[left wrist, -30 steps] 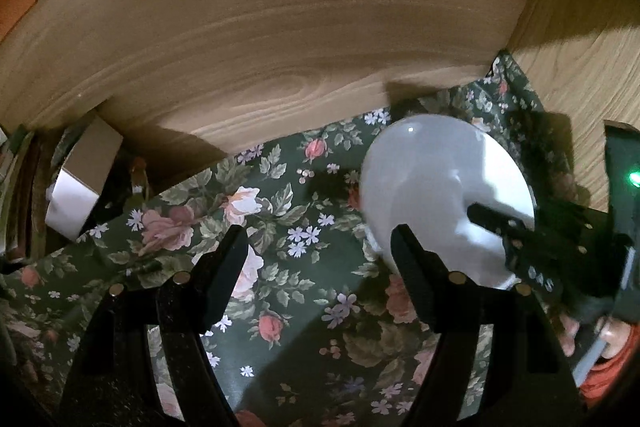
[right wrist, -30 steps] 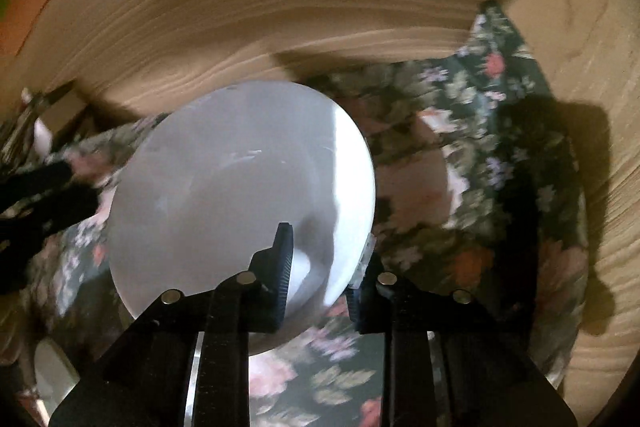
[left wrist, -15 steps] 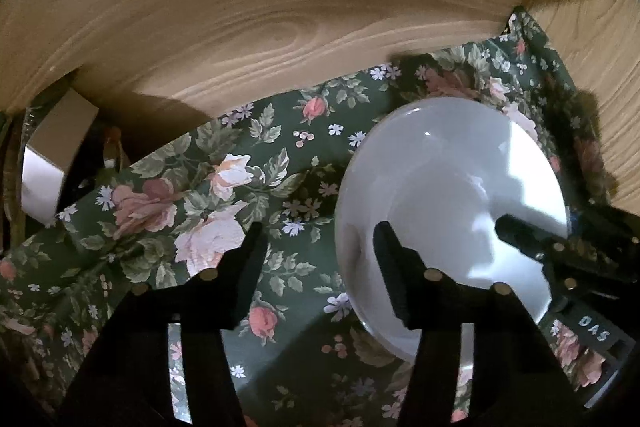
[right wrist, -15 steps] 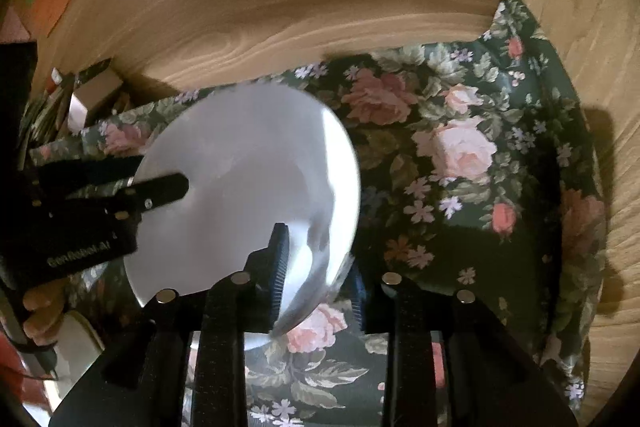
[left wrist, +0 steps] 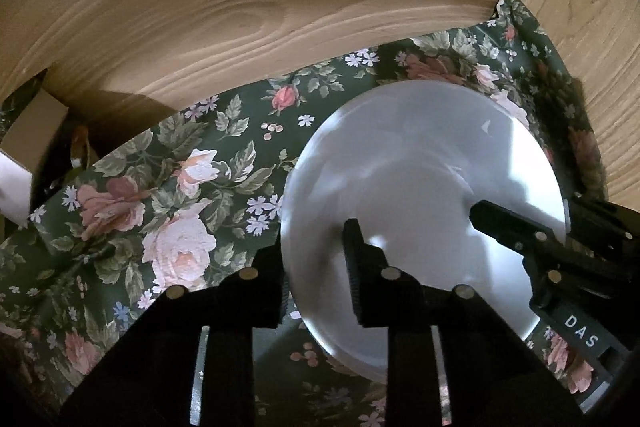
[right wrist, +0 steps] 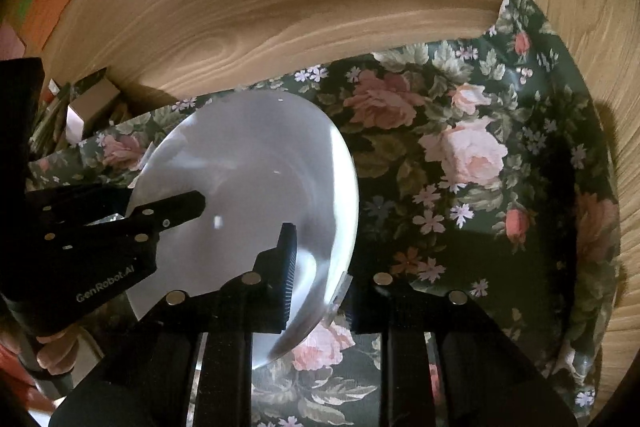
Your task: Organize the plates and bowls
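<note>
Both grippers, left [left wrist: 314, 263] ("GenRobot.AI") and right [right wrist: 320, 263] ("DAS"), clamp white plate [left wrist: 420, 187] rim.

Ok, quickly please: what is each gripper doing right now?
Left gripper: straddles the white plate's left rim; contact cannot be told.
Right gripper: closed on the plate's right rim.

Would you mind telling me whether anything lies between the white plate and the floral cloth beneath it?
Nothing visible does: the floral cloth beside the white plate is bare. Both the right tool and left tool straddle its rim.
</note>
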`<action>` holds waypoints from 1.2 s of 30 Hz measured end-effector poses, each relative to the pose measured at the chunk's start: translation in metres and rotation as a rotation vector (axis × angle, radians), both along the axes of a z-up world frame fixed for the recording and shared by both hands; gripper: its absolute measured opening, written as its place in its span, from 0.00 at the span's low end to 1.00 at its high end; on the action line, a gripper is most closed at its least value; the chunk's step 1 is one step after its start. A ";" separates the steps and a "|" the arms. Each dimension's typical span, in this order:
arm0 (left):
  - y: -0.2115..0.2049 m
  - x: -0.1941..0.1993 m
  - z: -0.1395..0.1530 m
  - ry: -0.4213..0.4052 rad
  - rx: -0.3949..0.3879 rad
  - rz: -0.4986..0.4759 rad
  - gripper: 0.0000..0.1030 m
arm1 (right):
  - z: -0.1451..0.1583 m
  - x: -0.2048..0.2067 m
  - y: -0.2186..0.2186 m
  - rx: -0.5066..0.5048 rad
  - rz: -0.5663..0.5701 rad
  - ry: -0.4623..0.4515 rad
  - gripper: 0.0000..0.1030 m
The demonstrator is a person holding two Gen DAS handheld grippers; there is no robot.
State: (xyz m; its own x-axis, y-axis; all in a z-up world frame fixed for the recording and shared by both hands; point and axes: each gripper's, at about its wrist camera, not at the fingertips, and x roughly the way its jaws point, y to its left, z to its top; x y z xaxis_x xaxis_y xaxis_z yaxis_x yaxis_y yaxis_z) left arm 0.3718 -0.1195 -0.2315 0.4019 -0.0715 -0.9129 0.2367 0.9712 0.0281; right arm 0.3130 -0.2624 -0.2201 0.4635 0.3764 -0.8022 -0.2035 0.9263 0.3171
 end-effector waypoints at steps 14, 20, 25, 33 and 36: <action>0.008 -0.020 0.032 -0.056 -0.011 0.003 0.23 | 0.030 -0.019 0.005 0.009 -0.013 -0.078 0.18; 0.017 -0.037 0.055 -0.099 -0.025 0.016 0.23 | 0.053 -0.039 0.006 0.014 -0.004 -0.127 0.18; 0.025 -0.054 0.072 -0.137 -0.033 0.029 0.23 | 0.070 -0.056 0.011 0.013 0.006 -0.173 0.18; 0.040 -0.090 0.091 -0.187 -0.053 0.051 0.23 | 0.084 -0.080 0.025 0.010 0.020 -0.215 0.18; 0.045 -0.101 0.094 -0.198 -0.062 0.055 0.23 | 0.088 -0.090 0.028 0.009 0.023 -0.224 0.18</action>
State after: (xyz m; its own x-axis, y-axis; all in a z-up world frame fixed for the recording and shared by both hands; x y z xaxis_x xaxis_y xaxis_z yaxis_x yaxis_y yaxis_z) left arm 0.2704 -0.0744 -0.1370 0.5779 -0.0979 -0.8102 0.1795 0.9837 0.0092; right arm 0.2232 -0.2340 -0.1321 0.6211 0.3956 -0.6766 -0.2906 0.9180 0.2700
